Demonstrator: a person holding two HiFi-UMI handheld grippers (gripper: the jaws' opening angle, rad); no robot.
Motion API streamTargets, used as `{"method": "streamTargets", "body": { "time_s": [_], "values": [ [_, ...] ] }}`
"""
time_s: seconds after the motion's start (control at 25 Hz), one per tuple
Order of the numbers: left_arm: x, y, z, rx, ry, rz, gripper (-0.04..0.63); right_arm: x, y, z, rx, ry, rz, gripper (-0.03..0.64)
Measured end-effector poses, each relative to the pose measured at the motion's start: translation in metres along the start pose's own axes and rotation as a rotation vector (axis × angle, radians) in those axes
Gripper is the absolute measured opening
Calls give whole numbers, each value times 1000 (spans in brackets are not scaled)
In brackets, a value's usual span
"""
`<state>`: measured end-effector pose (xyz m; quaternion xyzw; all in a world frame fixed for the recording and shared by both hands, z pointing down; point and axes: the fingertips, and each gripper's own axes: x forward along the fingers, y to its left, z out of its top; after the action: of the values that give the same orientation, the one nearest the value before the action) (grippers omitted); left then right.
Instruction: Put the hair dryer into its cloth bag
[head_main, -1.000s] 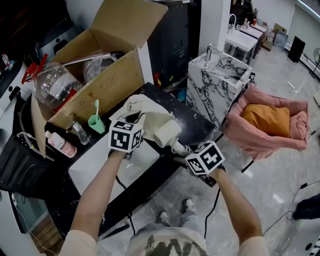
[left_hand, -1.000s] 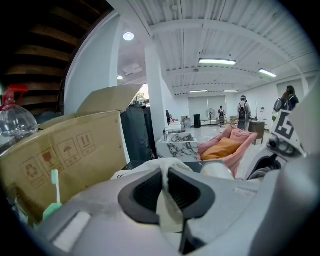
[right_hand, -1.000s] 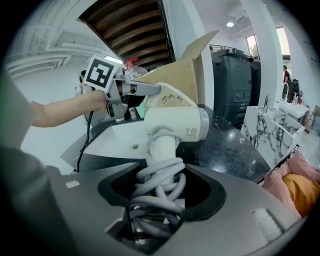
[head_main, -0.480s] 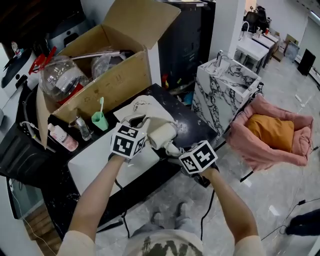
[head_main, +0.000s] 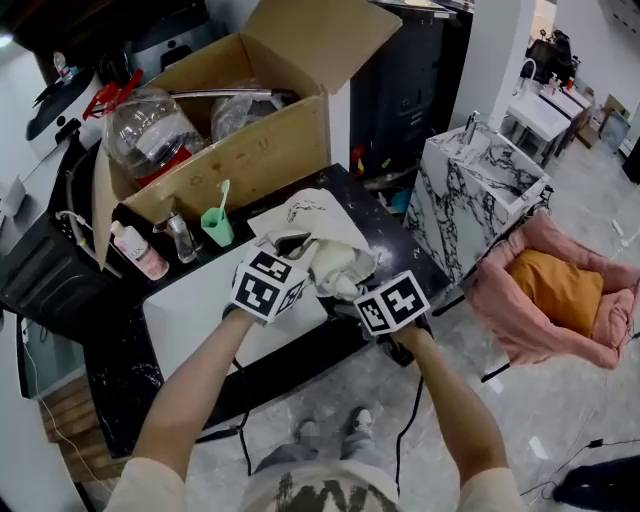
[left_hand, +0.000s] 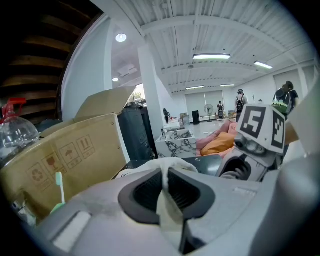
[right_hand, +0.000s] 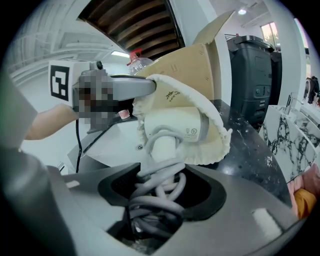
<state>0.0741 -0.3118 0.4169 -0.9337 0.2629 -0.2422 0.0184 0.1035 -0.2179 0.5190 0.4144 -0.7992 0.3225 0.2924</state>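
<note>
The cream cloth bag (head_main: 312, 222) lies on the black counter with its mouth toward me. My left gripper (head_main: 288, 245) is shut on the bag's rim (left_hand: 166, 197) and lifts it open. The white hair dryer (right_hand: 172, 127) has its barrel inside the bag's mouth (right_hand: 210, 122). My right gripper (head_main: 350, 290) is shut on the dryer's handle and its coiled grey cord (right_hand: 155, 192), which fill the wide space between the jaws. In the right gripper view the left gripper (right_hand: 150, 86) pinches the bag's upper edge just above the dryer.
An open cardboard box (head_main: 250, 140) with a clear jug (head_main: 150, 130) stands behind the bag. A green cup with a toothbrush (head_main: 217, 225) and small bottles (head_main: 140, 255) sit at the left. A marbled cabinet (head_main: 480, 190) and a pink pet bed (head_main: 560, 290) are at the right.
My right gripper has moved left toward the bag, and the dryer's barrel has gone deeper into the mouth. The left gripper has kept its hold on the rim.
</note>
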Motion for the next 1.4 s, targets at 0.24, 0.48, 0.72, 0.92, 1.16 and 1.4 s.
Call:
{"method": "streamTargets", "body": {
  "time_s": [0.24, 0.48, 0.72, 0.92, 1.16, 1.4],
  "values": [
    [-1, -7, -2, -1, 11, -5, 43, 14, -6, 19, 12, 0, 16, 259],
    [-2, -8, -6, -12, 17, 8, 42, 24, -14, 37, 44, -14, 25, 259],
    [-1, -9, -9, -48, 0, 21, 41, 39, -23, 49, 53, -18, 23, 259],
    [-1, -9, -8, -59, -3, 32, 41, 50, -29, 60, 73, -39, 23, 259],
    [-3, -8, -5, -81, -17, 61, 41, 59, -35, 75, 98, -74, 38, 259],
    [-2, -9, -5, -94, -24, 85, 41, 69, -40, 84, 128, -92, 58, 259]
  ]
}}
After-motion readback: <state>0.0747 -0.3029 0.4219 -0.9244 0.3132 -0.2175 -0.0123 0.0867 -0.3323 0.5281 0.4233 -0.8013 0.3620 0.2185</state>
